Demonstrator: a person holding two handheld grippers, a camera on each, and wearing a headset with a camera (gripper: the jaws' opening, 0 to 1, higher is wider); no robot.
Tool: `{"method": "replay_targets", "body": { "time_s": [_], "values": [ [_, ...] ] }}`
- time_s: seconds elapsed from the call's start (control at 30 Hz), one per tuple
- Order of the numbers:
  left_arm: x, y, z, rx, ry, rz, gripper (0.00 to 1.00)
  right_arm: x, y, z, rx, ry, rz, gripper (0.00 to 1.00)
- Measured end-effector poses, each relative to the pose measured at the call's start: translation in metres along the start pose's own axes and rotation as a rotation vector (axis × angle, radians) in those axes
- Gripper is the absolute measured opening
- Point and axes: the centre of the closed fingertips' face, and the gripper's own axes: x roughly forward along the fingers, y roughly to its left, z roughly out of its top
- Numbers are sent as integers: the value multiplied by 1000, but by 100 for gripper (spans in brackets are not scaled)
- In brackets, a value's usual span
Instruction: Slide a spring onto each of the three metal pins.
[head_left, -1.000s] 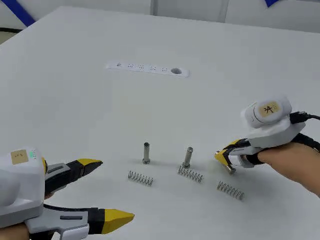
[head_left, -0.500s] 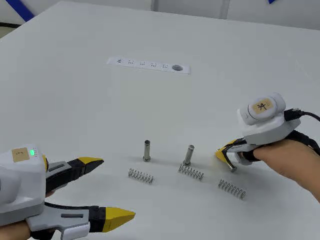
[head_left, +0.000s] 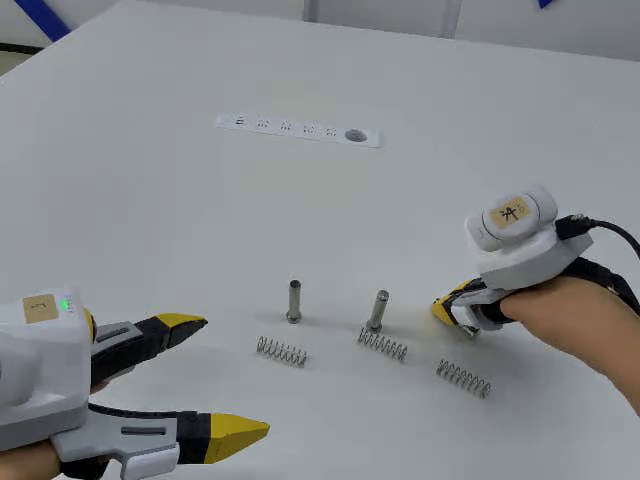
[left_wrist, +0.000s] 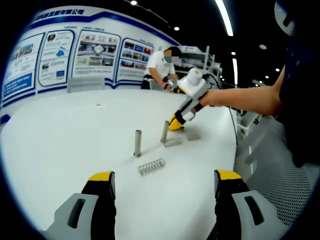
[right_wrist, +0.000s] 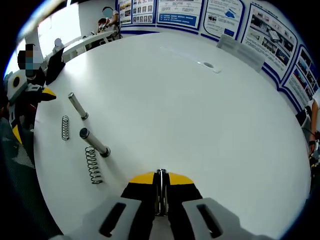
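Right gripper (head_left: 442, 308): clamped shut on third pin (right_wrist: 160, 195), thin metal shaft pinched between yellow tips, low over white table (head_left: 150, 200), just right of the other two pins. Whether pin foot touches table: cannot tell. Left gripper (head_left: 222, 378): jaws spread wide, holding nothing, low at near left, well apart from the parts. Two pins upright on table, side by side: left pin (head_left: 294, 300), middle pin (head_left: 378, 310). Three springs lying flat in a row just in front, none on a pin: left spring (head_left: 281, 351) before left pin, middle spring (head_left: 382, 345) close against middle pin's foot, right spring (head_left: 463, 378) just in front of right gripper. Power strip (head_left: 297, 130) far back on table
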Motion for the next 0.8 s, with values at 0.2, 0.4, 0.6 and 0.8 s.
{"method": "replay_targets", "body": {
  "time_s": [0.2, 0.4, 0.6, 0.8],
  "values": [
    [-2, 0, 1, 7, 4, 0, 82, -1, -1, -1, 31, -21, -2, 9],
    [-4, 2, 3, 9, 0, 7, 82, -12, 6, 1, 37, -53, 5, 9],
    [-3, -1, 7, 21, -3, 0, 82, -27, 5, 4, 40, -87, -6, 9],
    [-2, -3, 10, 31, -6, -6, 82, -35, 3, 3, 49, -107, -11, 9]
  ]
}}
